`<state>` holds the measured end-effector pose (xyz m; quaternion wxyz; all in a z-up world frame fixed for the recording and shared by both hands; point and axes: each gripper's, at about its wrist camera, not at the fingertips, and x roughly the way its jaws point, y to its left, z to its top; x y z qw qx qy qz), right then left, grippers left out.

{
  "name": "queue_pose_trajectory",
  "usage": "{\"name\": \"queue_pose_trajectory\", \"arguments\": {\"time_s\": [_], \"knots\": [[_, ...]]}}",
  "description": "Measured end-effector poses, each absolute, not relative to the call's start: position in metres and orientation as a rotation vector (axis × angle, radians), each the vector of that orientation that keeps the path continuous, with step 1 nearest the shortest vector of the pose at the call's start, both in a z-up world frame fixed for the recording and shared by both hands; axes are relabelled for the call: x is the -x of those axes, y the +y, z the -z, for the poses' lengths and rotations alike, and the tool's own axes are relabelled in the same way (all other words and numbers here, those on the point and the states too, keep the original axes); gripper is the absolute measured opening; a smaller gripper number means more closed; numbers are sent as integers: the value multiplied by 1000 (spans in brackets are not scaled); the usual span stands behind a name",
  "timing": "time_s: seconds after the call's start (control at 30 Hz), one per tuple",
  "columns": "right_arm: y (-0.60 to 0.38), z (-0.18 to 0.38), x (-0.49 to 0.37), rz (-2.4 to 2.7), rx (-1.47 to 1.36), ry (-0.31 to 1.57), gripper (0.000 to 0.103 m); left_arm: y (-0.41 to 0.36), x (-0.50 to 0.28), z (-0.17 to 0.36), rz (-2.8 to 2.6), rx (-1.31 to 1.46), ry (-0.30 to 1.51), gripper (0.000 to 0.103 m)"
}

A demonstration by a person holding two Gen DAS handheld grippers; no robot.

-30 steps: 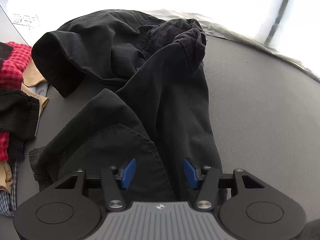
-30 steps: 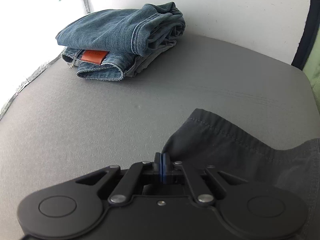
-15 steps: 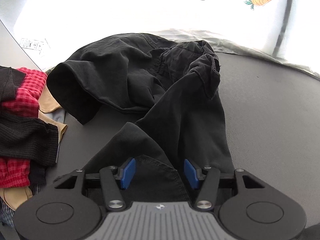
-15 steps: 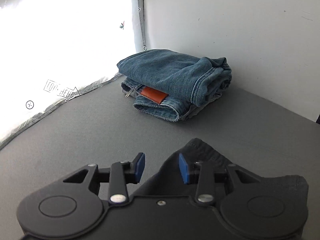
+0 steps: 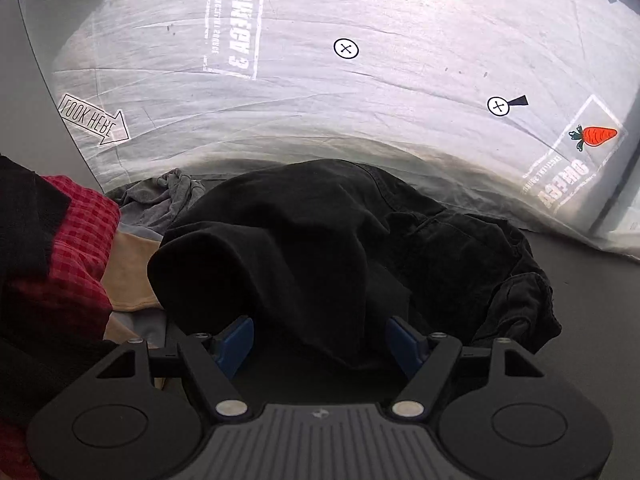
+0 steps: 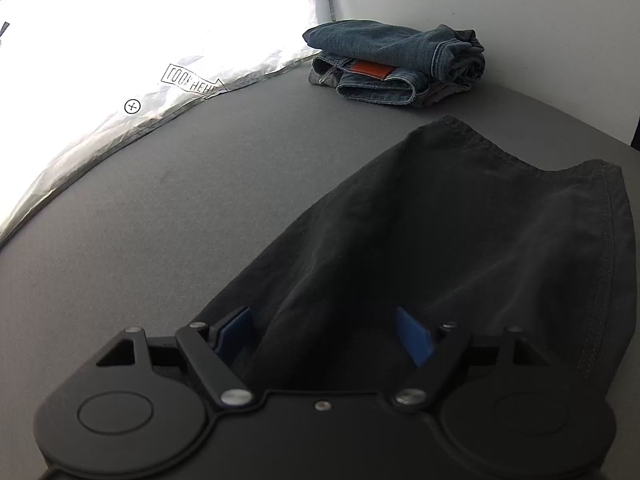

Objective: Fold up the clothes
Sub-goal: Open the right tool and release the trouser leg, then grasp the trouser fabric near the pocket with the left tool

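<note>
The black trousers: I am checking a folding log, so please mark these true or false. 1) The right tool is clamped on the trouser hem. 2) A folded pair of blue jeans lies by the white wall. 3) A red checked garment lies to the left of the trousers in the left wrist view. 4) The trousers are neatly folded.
1) False: the right tool is opening, its pads clear of the black trousers lying between them.
2) True: the blue jeans sit folded there.
3) True: the red checked garment lies left of the trousers.
4) False: they lie bunched in a heap, and the left tool is also opening.
</note>
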<state>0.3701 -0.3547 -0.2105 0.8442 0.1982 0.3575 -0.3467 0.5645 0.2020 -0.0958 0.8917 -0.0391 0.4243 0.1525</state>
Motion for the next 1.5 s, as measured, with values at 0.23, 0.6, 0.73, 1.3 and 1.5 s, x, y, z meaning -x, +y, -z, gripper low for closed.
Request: {"name": "queue_pose_trajectory", "arguments": {"time_s": [0.23, 0.6, 0.73, 1.3, 1.5], "knots": [[-312, 212, -377, 710, -417, 861, 102, 218, -525, 127, -243, 167, 879, 76], [-239, 185, -448, 621, -237, 938, 103, 248, -515, 146, -180, 503, 824, 77], [-224, 173, -468, 554, -233, 900, 103, 236, -528, 127, -23, 532, 761, 77], [-198, 169, -484, 361, -216, 852, 103, 114, -660, 164, 69, 500, 954, 32], [-246, 161, -457, 393, -286, 801, 103, 106, -599, 93, 316, 628, 809, 21]]}}
